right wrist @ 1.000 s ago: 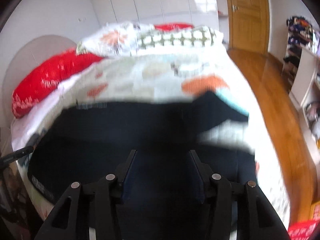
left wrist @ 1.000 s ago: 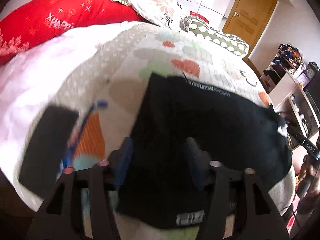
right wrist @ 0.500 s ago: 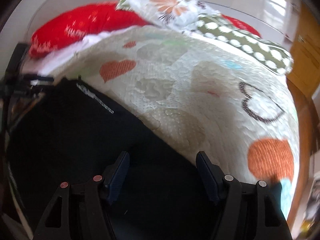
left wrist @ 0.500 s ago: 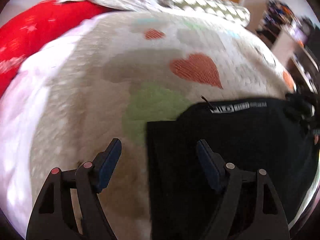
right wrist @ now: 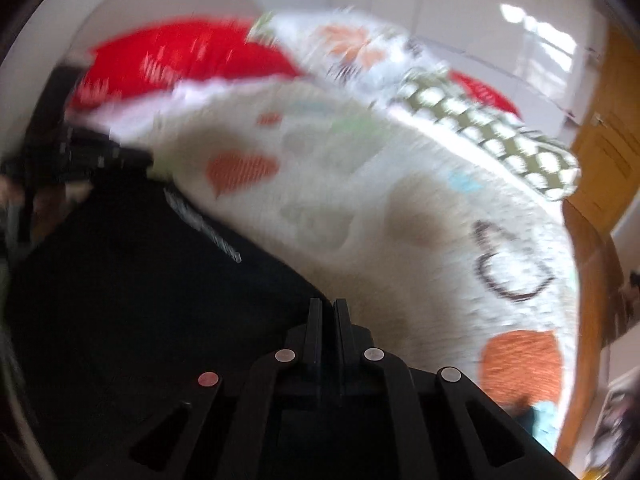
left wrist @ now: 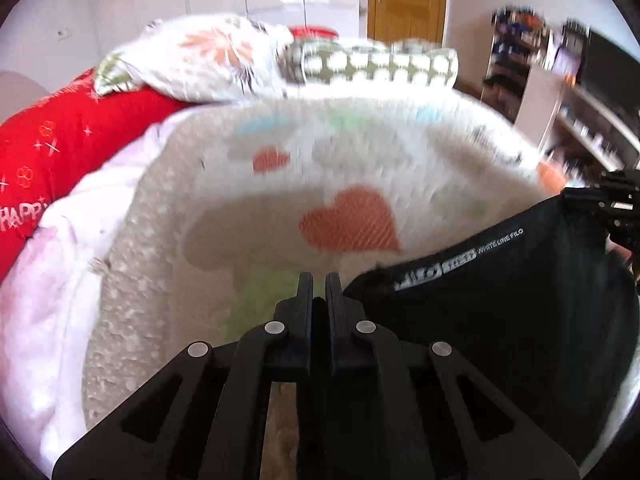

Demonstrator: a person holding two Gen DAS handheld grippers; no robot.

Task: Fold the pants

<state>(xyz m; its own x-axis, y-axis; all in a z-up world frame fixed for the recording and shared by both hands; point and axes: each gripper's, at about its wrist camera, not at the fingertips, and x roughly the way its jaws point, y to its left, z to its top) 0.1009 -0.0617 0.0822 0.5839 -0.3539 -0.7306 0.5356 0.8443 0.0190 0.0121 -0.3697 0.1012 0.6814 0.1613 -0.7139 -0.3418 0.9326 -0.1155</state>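
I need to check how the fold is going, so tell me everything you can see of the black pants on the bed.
The black pants are dark, soft-looking fabric, lying spread on the heart-patterned quilt. A band along their far edge carries white lettering. The left gripper is closed at their left corner, the right gripper closed at their right edge. Dark fabric seems pinched between each pair of fingers, though blur hides details. No legs or pockets can be made out.
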